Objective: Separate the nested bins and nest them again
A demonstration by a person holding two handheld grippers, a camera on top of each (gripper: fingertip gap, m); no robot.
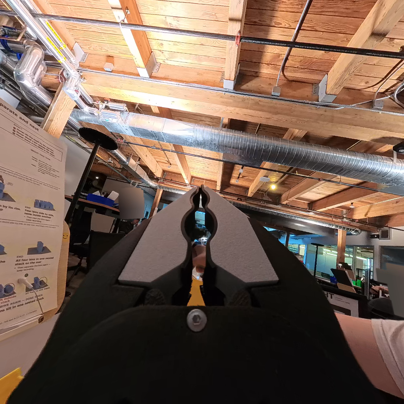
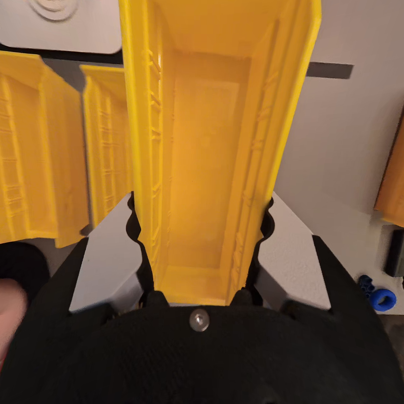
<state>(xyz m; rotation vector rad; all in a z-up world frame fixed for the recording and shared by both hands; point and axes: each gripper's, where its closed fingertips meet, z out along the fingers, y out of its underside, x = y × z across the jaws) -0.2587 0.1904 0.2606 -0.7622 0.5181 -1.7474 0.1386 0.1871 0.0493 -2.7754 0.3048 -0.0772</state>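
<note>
Where claw (image 2: 200,196) clamps, bin (image 2: 209,131) rims.

Grippers (image 1: 201,188) (image 2: 200,205): black textured bodies | grey wedge fingers (image 1: 161,244), scalloped black inner edges | silver hex screw (image 1: 196,320) | white sleeve (image 1: 391,349)

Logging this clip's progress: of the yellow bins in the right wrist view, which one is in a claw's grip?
The middle bin, its walls clamped between the right claw fingers. The two bins to its left sit untouched.
</note>
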